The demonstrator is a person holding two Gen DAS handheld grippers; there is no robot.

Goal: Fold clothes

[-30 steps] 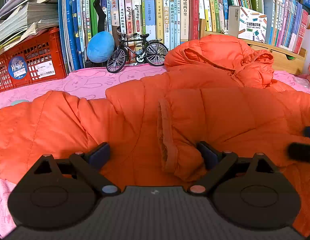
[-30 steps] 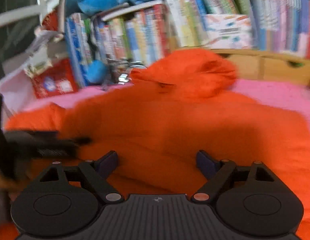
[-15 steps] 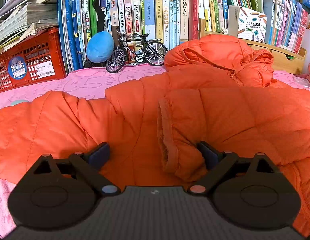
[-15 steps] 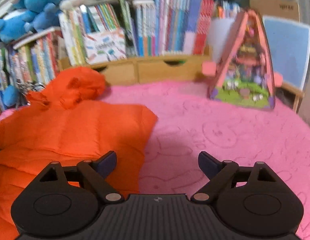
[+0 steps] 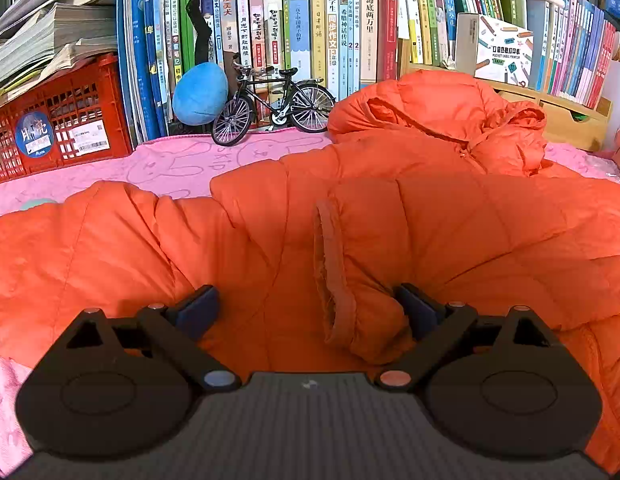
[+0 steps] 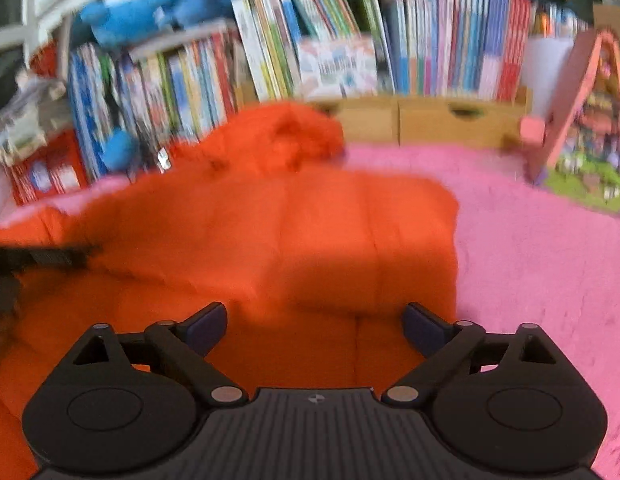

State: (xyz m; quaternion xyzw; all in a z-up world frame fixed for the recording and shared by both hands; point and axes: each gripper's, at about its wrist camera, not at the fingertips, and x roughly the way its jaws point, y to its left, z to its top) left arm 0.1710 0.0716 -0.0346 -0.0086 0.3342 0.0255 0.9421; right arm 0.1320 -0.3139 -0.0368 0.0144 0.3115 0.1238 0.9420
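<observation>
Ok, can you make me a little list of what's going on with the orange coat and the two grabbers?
garment: orange puffer jacket, spread on the pink blanket
right-hand sleeve: folded across the front, cuff between the left gripper's fingers
hood: bunched at the far end, near the books
left gripper: open, low over the jacket, holding nothing
right gripper: open, over the jacket's near edge; view blurred
behind the jacket: toy bicycle, blue plush ball, red crate
fold state: one sleeve in, body not yet folded
</observation>
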